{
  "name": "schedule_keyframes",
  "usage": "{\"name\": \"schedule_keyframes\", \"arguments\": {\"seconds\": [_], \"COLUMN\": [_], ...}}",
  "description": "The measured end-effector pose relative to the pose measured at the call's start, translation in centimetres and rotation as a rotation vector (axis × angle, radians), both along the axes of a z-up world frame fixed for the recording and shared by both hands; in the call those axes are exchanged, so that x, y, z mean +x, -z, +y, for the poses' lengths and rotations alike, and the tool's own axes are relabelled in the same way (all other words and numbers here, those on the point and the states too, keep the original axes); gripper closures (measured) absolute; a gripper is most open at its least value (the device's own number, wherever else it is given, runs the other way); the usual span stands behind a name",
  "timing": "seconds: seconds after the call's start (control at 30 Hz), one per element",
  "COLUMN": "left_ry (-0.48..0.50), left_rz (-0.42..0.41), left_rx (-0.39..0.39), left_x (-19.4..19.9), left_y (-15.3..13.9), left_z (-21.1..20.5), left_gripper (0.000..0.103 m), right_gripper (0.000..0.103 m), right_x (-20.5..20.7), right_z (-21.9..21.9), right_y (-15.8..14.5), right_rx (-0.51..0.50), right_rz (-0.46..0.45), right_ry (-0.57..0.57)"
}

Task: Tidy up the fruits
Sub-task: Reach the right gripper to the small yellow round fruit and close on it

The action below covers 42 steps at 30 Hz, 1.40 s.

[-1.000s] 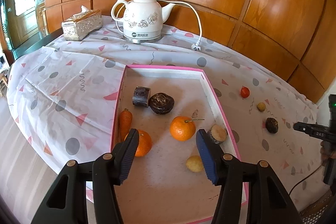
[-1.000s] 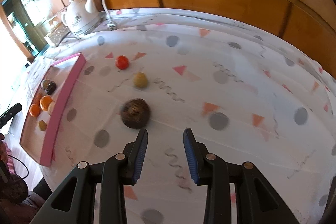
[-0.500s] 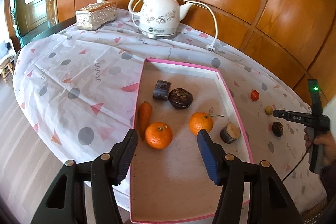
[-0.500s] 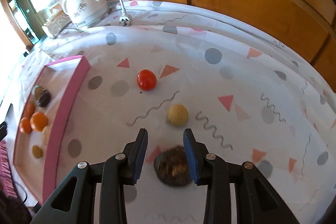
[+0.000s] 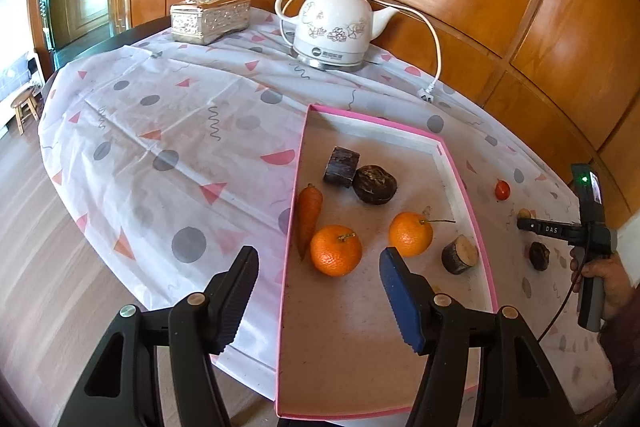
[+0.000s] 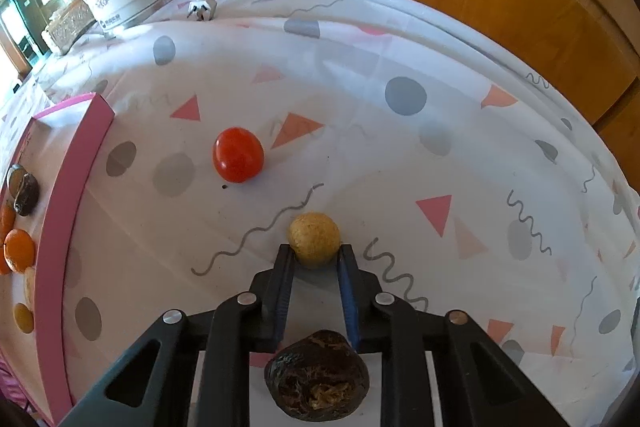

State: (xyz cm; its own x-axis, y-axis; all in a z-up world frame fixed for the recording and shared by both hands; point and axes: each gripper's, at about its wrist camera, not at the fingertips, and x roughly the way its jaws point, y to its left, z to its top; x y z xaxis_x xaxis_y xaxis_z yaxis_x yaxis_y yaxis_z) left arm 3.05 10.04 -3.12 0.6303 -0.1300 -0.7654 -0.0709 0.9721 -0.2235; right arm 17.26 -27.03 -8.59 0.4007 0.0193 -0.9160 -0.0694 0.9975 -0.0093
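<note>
In the right wrist view my right gripper (image 6: 315, 251) is shut on a small yellow round fruit (image 6: 314, 238) that rests on the patterned tablecloth, one pad against each side. A dark wrinkled fruit (image 6: 316, 375) lies under the gripper's body, and a red tomato (image 6: 238, 155) sits further off to the left. My left gripper (image 5: 317, 261) hangs over the near part of the pink tray (image 5: 466, 187); its jaws are opening and nothing is between them. The tray holds two oranges (image 5: 336, 250), a carrot (image 5: 308, 215) and three dark or brown pieces.
A white kettle (image 5: 334, 27) with its cord and plug stands at the back beside a tissue box (image 5: 210, 18). Wooden wall panels run close behind the table. A person's hand (image 5: 604, 275) holds the right gripper at the table's right edge.
The right gripper travelled forward past the dark fruit to the yellow one and closed on it. The left gripper drew back over the tray's near end and its jaws widened a little.
</note>
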Motion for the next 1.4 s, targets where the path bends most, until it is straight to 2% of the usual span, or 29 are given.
{"name": "schedule_keyframes", "arguments": {"seconds": [0.23,0.4,0.57,0.87,1.13,1.3,1.4], "left_ry": [0.007,0.005,0.001,-0.037,-0.055,-0.058,-0.051], "left_rz": [0.001,-0.001,-0.008,-0.022,-0.034,-0.025,-0.026], "left_rx": [-0.007,-0.014,-0.022,-0.041,-0.045,-0.050,-0.048], "left_x": [-0.2,-0.4,-0.7,-1.0,-1.2,-1.2,-1.2], "left_y": [0.0,-0.1,-0.3,-0.7,-1.0,-0.7,-0.7], "left_z": [-0.2,-0.2,-0.2,0.9,1.7,1.9,1.7], "left_gripper": [0.039,0.037,0.037,0.035,0.035,0.035,0.035], "right_gripper": [0.082,0.083,0.083,0.083,0.083,0.083,0.075], "right_x": [-1.3,-3.0,-5.1,-7.7,-8.7,-9.4,-9.1], "right_z": [0.5,2.1,5.5,13.4,18.9,20.8,21.1], "right_y": [-1.0,-3.0,-5.0,-6.7,-5.9,-4.7,-4.1], "right_rx": [0.028,0.084,0.151,0.250,0.273,0.234,0.227], "right_rz": [-0.033,-0.083,-0.123,-0.142,-0.094,-0.069,-0.060], "right_ry": [-0.018,-0.073,-0.184,-0.391,-0.504,-0.535,-0.524]}}
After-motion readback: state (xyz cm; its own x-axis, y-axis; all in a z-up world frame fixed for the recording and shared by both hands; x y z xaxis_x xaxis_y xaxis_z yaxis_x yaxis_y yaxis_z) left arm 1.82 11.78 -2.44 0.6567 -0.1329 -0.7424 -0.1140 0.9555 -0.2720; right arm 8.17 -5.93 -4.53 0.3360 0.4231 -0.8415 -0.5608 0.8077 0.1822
